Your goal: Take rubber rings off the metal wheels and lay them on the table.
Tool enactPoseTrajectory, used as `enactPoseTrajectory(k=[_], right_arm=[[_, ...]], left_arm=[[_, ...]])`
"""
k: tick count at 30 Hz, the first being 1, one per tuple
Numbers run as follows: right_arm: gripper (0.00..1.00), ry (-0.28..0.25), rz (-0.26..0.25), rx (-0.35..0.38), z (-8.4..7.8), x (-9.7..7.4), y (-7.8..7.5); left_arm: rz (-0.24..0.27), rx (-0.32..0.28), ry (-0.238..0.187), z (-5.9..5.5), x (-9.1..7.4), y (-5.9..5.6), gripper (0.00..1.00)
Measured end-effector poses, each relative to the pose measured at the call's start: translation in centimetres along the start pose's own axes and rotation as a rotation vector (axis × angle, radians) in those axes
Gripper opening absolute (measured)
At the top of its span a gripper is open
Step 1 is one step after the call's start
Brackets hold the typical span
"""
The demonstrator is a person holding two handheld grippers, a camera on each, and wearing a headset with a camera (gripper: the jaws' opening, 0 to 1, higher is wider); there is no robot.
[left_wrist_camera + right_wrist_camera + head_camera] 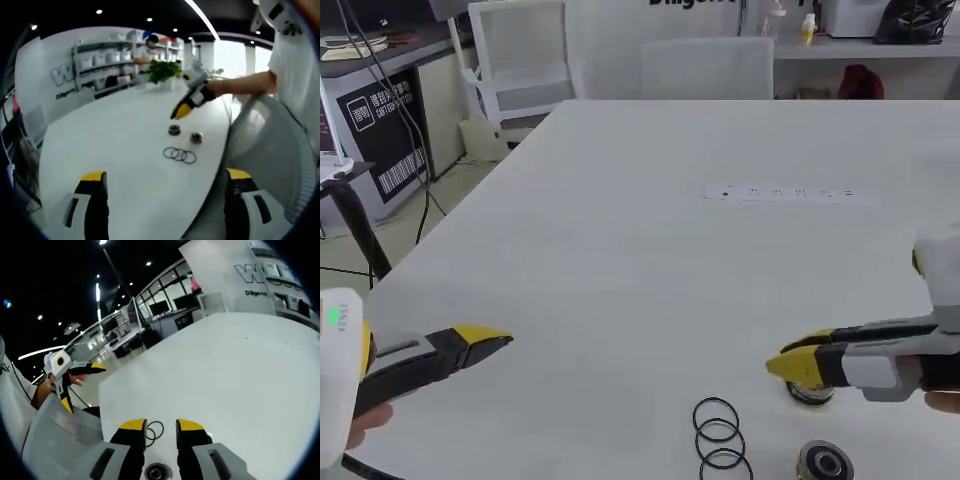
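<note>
Head view: three rubber rings [718, 436] lie flat on the white table [620, 230] in a touching row, so that part is done. Two metal wheels sit just right of the rings. The near wheel [823, 462] is level with the row's near end. The far wheel [810, 393] is a little beyond it, partly hidden under my right gripper [782, 366].

Right gripper: narrow gap between the jaws, nothing held, tips hovering just above the far wheel, up and right of the rings. Right gripper view agrees: the rings show through the gap, and a wheel, probably the far one, sits directly below the jaws.

Left gripper [490, 340]: jaws spread wide, empty, well left of the rings. Left gripper view shows both wheels and the rings ahead of it, well apart from its tips.

Step in hand, as I read it: lining up on the far wheel for the next ring. Too small to tell whether either wheel still carries rubber; the near wheel's dark outer band could be a ring.

Next move needs:
- drop the right tips to the wheel's rim and catch only the rubber, not the metal
- bring the left across to pin the wheel, or it'll likely lift with the ring
- lay the ring beside the row
</note>
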State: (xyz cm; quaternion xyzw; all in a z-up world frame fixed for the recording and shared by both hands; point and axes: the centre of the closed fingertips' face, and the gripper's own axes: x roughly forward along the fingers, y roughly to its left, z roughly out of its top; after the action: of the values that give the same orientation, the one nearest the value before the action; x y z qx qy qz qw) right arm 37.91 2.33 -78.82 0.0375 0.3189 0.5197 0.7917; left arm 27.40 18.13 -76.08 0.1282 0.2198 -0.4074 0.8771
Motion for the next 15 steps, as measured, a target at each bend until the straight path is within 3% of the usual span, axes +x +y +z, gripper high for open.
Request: enactPoseTrajectory(k=[8, 15], right_arm=[[0.22, -0.049, -0.087, 0.047, 0.3, -1.7, -3.3], [0.22, -0.037, -0.113, 0.033, -0.1, -2.0, -4.2]], left_arm=[[-0.026, 0.061, -0.022, 2.4, 0.9, 0.6, 0.97], [-0.055, 0.123, -0.063, 5.6, 2.5, 1.2, 0.97]])
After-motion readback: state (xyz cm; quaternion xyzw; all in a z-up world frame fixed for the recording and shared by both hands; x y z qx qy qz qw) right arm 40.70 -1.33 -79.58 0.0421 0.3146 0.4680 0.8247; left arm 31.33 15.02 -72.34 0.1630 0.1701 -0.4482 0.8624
